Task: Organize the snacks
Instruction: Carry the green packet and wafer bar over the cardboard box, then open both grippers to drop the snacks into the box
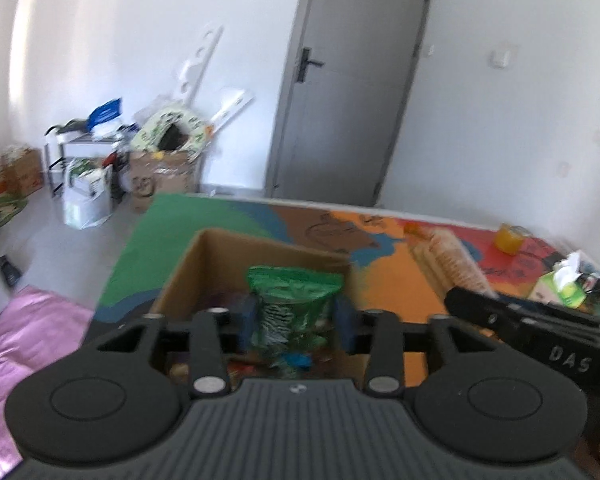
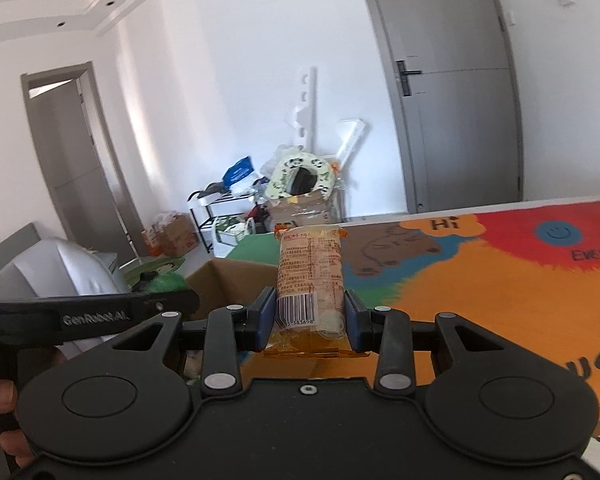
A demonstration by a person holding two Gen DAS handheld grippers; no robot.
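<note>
Left tongs (image 2: 168, 304) read "GenRobot.AI"; tablecloth (image 2: 500, 280) says "Hi".

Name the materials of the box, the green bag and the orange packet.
Box: brown cardboard, matte, thin folded walls. Green bag: likely glossy plastic film, crinkled, catching light. Orange packet: clear, shiny plastic wrap, with a printed barcode and flat sealed ends.

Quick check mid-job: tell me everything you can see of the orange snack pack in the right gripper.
The orange snack pack is a long clear-film sleeve of pale round crackers with orange crimped ends, printed text and a barcode. It stands upright, its lower part clamped between the right gripper's blue pads, held above the colourful table beside the open cardboard box.
</note>
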